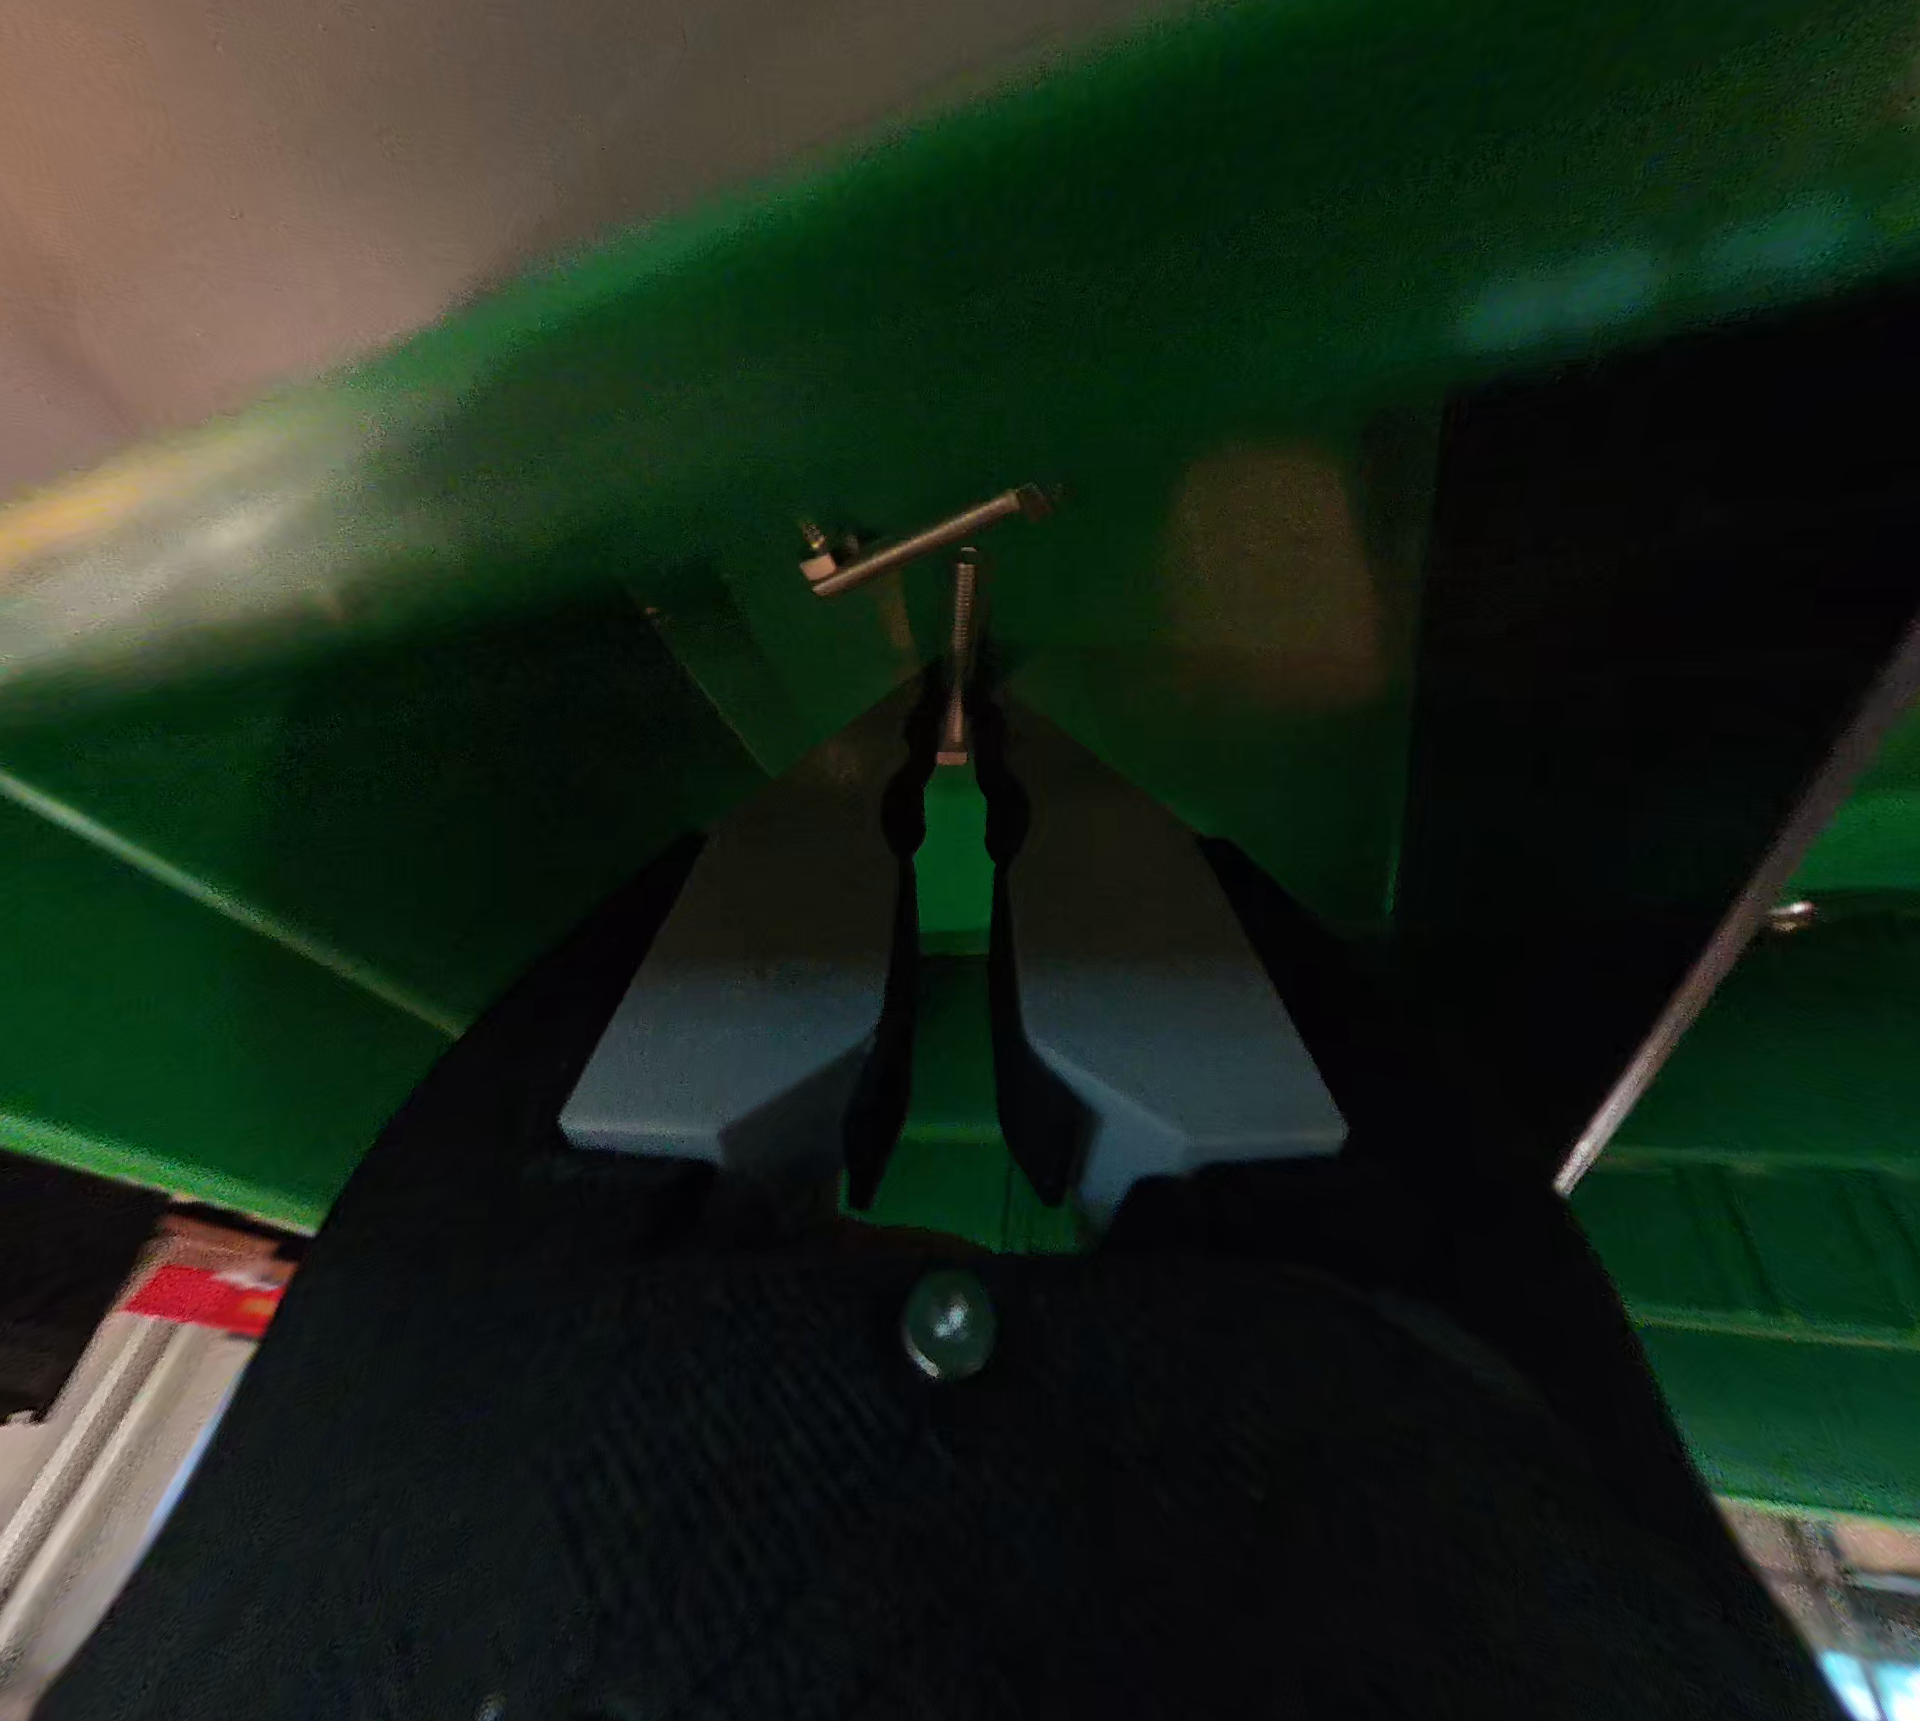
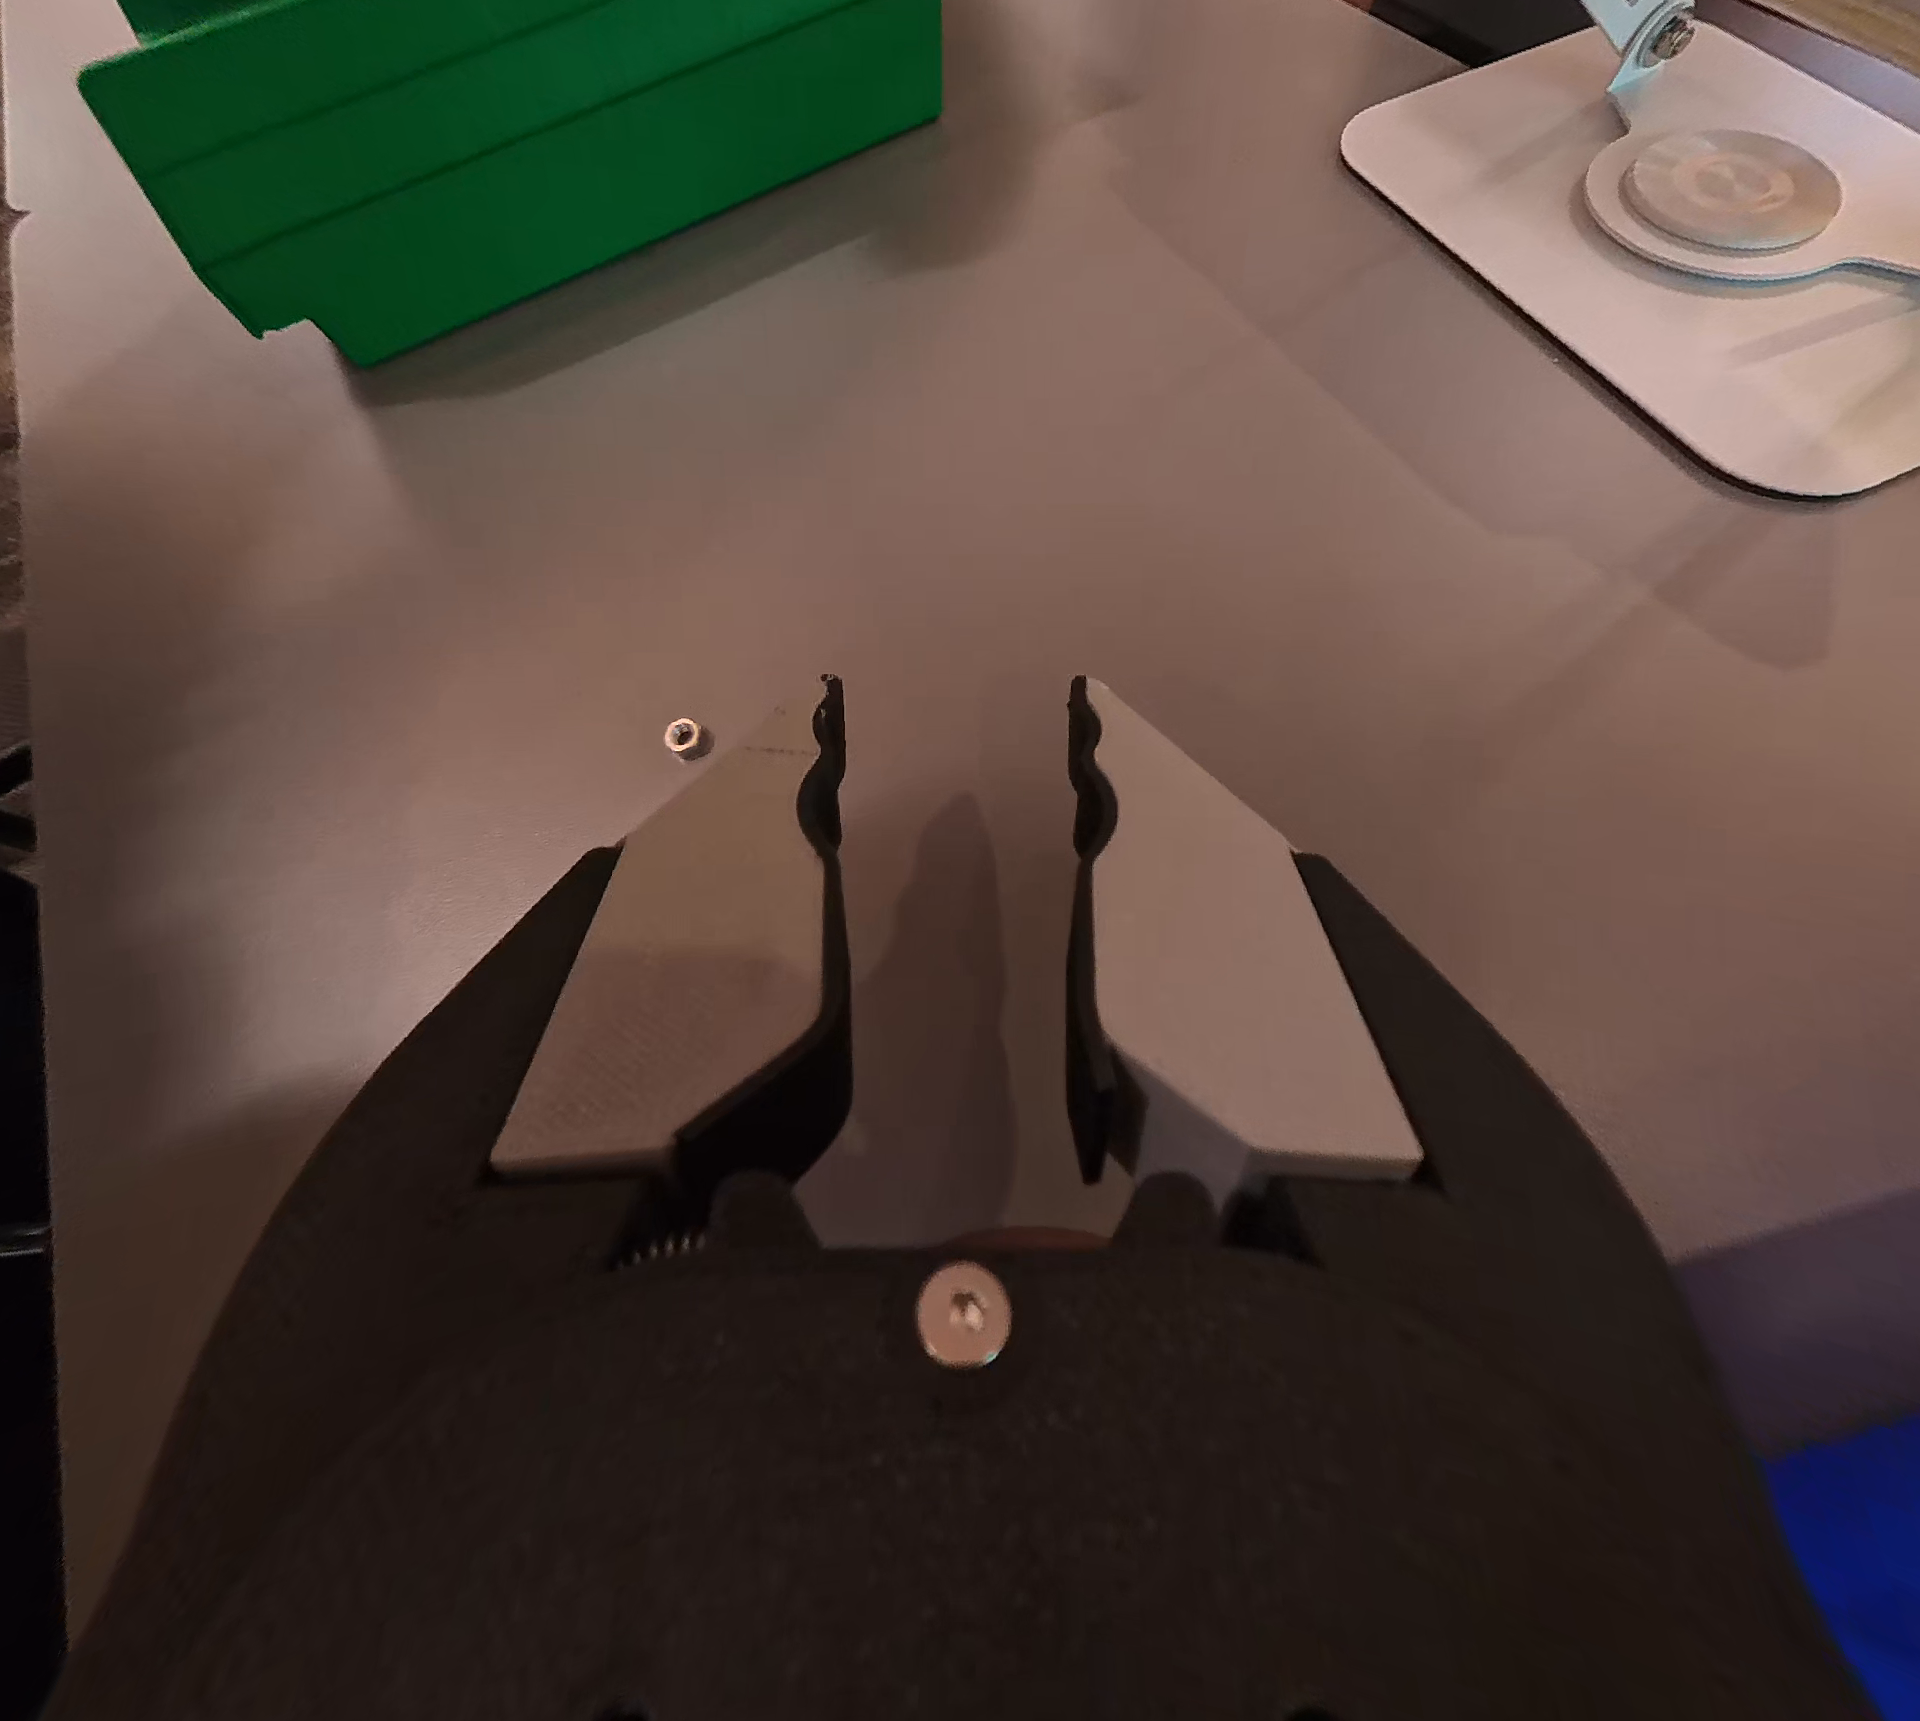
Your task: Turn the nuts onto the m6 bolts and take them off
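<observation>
So, a bolt (image 1: 961, 632) is pinched between the tips of the left gripper (image 1: 957, 695) inside the green bin (image 1: 1143, 300), with a second bolt (image 1: 925, 541) lying just beyond it. The right gripper (image 2: 956, 697) is held apart over the grey table (image 2: 1039, 476) (a loose nut (image 2: 684, 736) sits just left of its left fingertip).

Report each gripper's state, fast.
Left gripper: closed on a bolt inside the green bin.
Right gripper: open, empty, over the table.

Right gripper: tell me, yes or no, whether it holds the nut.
No, the right gripper is open and empty, and the nut lies on the table just left of its left fingertip.
</observation>
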{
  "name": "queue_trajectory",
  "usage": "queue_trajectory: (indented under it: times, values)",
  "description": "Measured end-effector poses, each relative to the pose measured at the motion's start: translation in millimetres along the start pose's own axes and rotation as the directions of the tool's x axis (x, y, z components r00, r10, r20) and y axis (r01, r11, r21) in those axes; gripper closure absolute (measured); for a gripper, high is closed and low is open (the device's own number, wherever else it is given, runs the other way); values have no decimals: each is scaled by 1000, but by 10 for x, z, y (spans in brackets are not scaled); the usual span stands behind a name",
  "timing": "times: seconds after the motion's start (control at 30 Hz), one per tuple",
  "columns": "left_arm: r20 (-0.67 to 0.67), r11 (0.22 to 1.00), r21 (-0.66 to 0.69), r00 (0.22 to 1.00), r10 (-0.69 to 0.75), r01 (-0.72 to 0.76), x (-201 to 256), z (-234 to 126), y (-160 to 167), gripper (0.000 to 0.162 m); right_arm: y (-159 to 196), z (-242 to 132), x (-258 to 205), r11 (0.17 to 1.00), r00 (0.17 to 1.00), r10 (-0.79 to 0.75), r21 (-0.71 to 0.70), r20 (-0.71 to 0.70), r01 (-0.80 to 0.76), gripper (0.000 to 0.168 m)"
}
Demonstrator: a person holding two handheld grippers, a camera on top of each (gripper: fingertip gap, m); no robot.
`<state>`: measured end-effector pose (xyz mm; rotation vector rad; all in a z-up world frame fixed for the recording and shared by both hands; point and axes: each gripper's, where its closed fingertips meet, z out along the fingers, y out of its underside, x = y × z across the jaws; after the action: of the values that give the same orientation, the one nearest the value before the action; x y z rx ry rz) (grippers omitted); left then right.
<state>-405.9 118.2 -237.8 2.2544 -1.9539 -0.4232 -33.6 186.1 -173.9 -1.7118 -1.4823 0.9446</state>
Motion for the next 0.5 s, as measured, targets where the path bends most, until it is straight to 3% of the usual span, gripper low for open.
queue_trajectory:
  times: [0.03, 0.2, 0.33, 0.5]
  values:
    - [-4, 999, 20, 999, -39, 39, 0, -1, 2, 158, -6, -3, -7, 1000, 1000, 0, 2, 3, 0, 128]
    - [-17, 924, 123, 932, -363, 362, -103, 5, 59, 158, -30, -18, -43, 1000, 1000, -7, 10, 11, 7, 128]
    - [-49, 748, 258, 782, -622, 611, -224, -144, 56, 158, -69, -46, -69, 1000, 1000, -7, 29, 20, 6, 128]
    - [-85, 490, 434, 576, -813, 756, -398, -563, 104, 157, -79, -53, -96, 999, 999, 6, 35, 43, -8, 128]
